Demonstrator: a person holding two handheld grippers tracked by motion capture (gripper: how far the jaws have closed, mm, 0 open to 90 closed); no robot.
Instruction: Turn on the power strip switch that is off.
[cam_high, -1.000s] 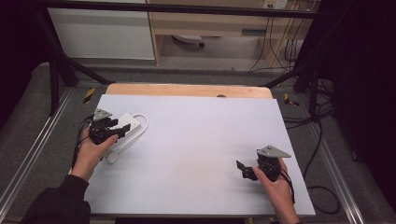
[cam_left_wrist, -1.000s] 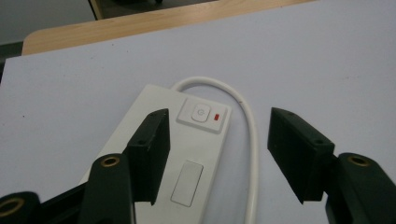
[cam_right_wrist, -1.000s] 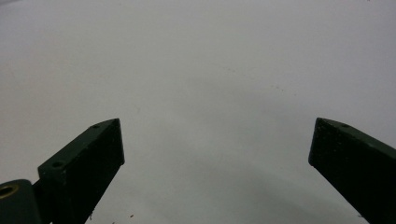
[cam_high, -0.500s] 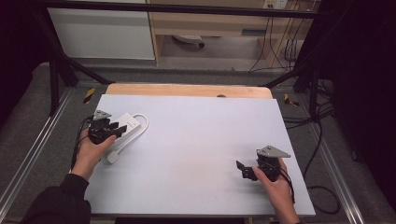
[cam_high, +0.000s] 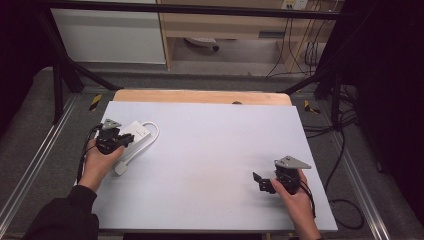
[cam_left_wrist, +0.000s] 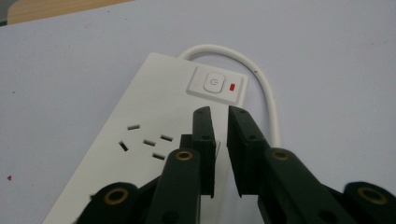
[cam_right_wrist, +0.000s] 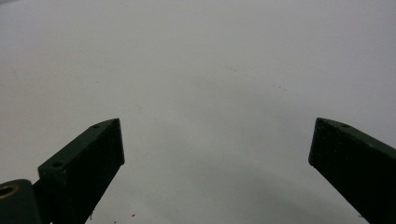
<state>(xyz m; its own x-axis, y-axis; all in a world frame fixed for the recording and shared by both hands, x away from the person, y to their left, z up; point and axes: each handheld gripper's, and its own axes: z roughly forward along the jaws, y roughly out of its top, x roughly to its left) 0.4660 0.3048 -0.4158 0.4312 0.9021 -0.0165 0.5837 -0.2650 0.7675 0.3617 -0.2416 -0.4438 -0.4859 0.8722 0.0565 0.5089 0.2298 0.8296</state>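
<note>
High view first: a pale lavender-grey tabletop (cam_high: 210, 165) is seen, with a white rectangular plastic power strip (cam_high: 136, 133) lying flat at its left side, white cord (cam_high: 150, 140) looped round its far end. It's judged rigid, light and a bit slippery, best gripped across its narrow sides. The left gripper (cam_left_wrist: 219, 116) is poised just above it near the white power button (cam_left_wrist: 212, 84), jaws having just been closing to a narrow slit, nothing between. The right gripper (cam_high: 261, 182) is parked near-right, jaws wide and empty.
</note>
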